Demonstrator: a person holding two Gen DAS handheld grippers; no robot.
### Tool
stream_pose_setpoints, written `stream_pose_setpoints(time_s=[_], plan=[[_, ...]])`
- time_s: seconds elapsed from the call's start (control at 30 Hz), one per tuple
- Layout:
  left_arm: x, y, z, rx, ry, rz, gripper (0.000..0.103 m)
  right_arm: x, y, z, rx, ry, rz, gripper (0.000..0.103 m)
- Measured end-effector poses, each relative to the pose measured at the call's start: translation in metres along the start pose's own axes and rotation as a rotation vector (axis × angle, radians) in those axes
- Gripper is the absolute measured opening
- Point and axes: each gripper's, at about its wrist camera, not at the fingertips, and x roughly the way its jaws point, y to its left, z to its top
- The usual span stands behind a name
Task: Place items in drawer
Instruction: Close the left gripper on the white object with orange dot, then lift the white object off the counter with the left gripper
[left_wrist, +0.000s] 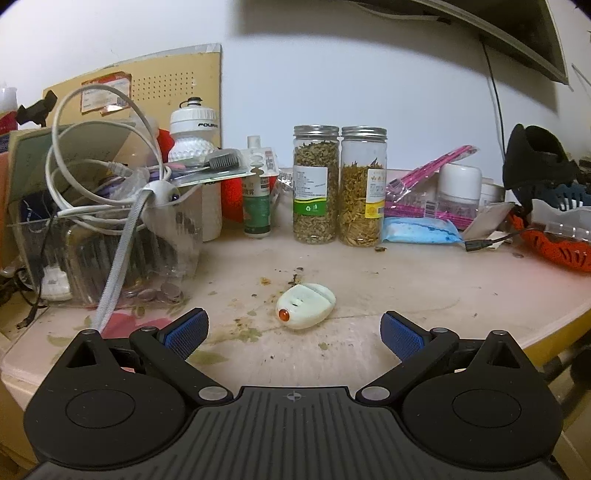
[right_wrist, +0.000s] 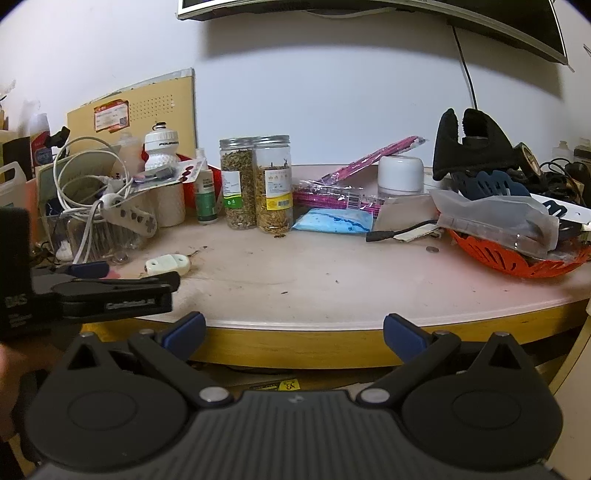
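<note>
Small oval device (left_wrist: 306, 305) lying on the tabletop (left_wrist: 406, 280) in front of two jars (left_wrist: 339, 184), cable-filled container (left_wrist: 110, 236) to its left, basket (left_wrist: 554, 247) at far right, left gripper (left_wrist: 294, 330) positioned just before the device, fingers spread either side.

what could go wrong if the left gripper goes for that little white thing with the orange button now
1. The small white device is rounded and lies flat on the table, so the open left gripper could squeeze it out sideways.
2. Crumbs and stains around it may let it slide.
3. The braided cable hangs beside the left finger and could snag, tugging the clear container.
</note>
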Motion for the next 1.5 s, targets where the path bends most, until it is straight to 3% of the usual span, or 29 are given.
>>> stream_pose_setpoints(time_s=[0.6, 0.67, 0.73, 0.77, 1.5], plan=[[0.032, 0.000, -0.005, 0.007, 0.011, -0.043, 0.102, 0.004, 0.002, 0.002, 0.011, 0.009, 0.022, 0.103], [0.032, 0.002, -0.004, 0.002, 0.005, -0.041, 0.083, 0.005, 0.003, 0.002, 0.012, 0.010, 0.025, 0.103], [0.031, 0.002, -0.001, 0.006, 0.007, -0.044, 0.038, 0.005, 0.003, 0.002, 0.014, 0.011, 0.027, 0.103], [0.031, 0.001, 0.002, 0.009, 0.015, -0.049, 0.029, 0.006, 0.003, 0.002, 0.014, 0.012, 0.029, 0.103], [0.021, -0.004, 0.006, 0.016, 0.045, -0.069, 0.029, 0.006, 0.002, 0.001, 0.027, 0.026, 0.028, 0.103]])
